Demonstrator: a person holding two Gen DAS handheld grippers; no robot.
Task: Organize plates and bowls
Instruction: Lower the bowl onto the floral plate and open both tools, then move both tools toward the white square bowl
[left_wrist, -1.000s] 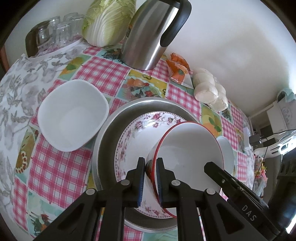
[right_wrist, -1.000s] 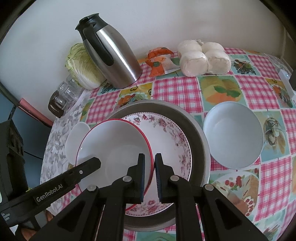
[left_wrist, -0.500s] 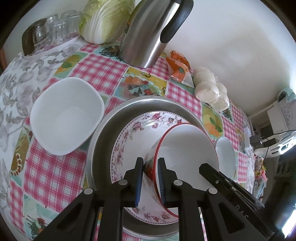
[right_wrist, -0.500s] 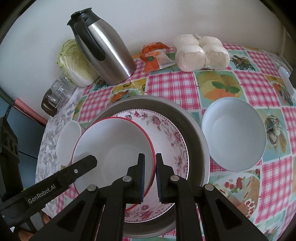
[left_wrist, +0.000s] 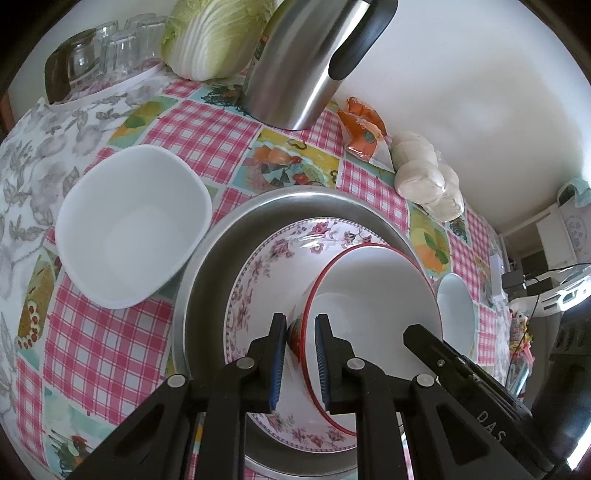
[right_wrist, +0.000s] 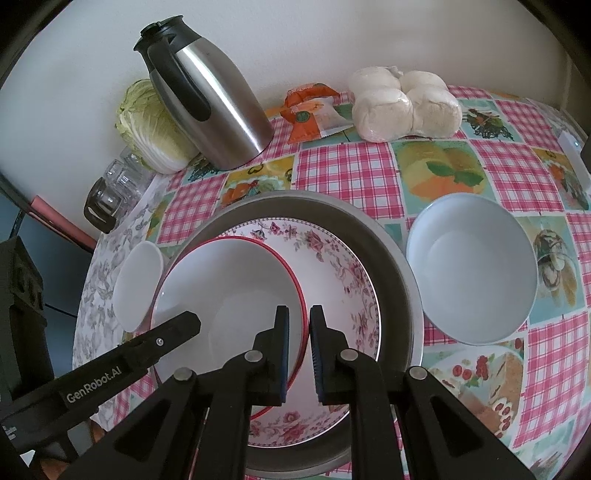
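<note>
A white bowl with a red rim (left_wrist: 373, 295) (right_wrist: 229, 288) sits tilted on a floral plate (left_wrist: 273, 266) (right_wrist: 332, 273), which lies inside a round metal pan (left_wrist: 207, 277) (right_wrist: 391, 266). My left gripper (left_wrist: 300, 325) is shut on the bowl's left rim. My right gripper (right_wrist: 298, 314) is shut on the opposite rim. One finger of each gripper shows in the other's view. A square white bowl (left_wrist: 129, 229) (right_wrist: 138, 280) stands left of the pan. A pale round bowl (right_wrist: 469, 269) (left_wrist: 456, 306) stands to its right.
At the back by the wall stand a steel thermos jug (left_wrist: 303, 62) (right_wrist: 218, 107), a cabbage (left_wrist: 214, 37), a tray of glasses (left_wrist: 99, 51), an orange packet (left_wrist: 364, 129) and a bag of buns (right_wrist: 402, 103). A checked cloth covers the table.
The left jaws stand slightly wider around the bowl's rim than a second ago. Both grippers and the bowl have barely shifted over the plate.
</note>
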